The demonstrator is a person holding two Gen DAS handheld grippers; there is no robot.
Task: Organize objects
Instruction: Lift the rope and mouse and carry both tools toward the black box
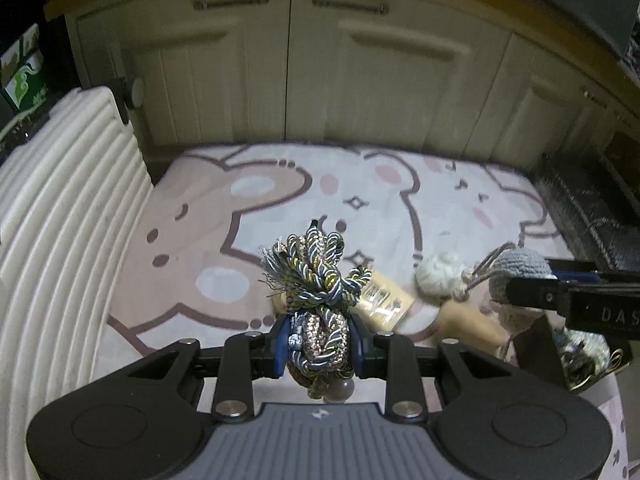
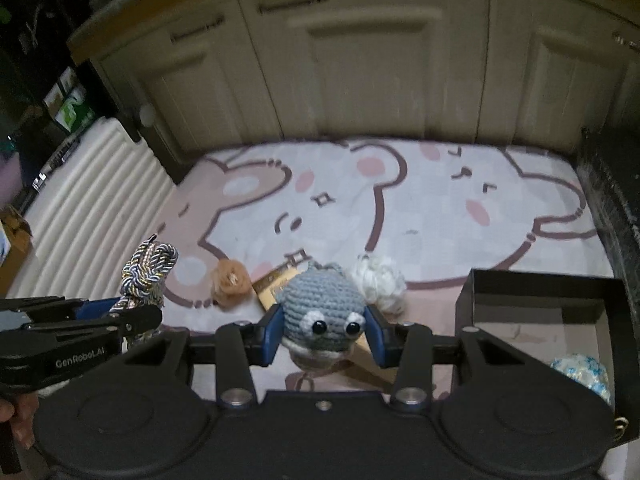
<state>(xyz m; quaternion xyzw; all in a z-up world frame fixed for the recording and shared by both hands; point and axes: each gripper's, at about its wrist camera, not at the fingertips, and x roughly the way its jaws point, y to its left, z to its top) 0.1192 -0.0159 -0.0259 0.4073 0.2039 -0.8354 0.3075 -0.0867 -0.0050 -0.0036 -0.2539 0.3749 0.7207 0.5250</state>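
Observation:
My left gripper (image 1: 319,346) is shut on a knotted bundle of blue, gold and white cord (image 1: 316,280), held above the cartoon-print mat (image 1: 280,200). The same cord bundle (image 2: 146,276) shows at the left of the right wrist view, in the left gripper (image 2: 116,316). My right gripper (image 2: 326,338) is shut on a grey crocheted doll with black bead eyes (image 2: 322,310); that doll (image 1: 520,268) also appears at the right of the left wrist view. On the mat lie a white pompom (image 2: 380,280), a tan pompom (image 2: 231,280) and a tan card (image 2: 276,284).
A black open box (image 2: 540,292) stands at the right and holds a blue-white crocheted piece (image 2: 582,372). Cream cabinet doors (image 2: 360,80) back the mat. A white ribbed surface (image 1: 60,220) runs along the left, a dark ledge (image 1: 592,208) along the right.

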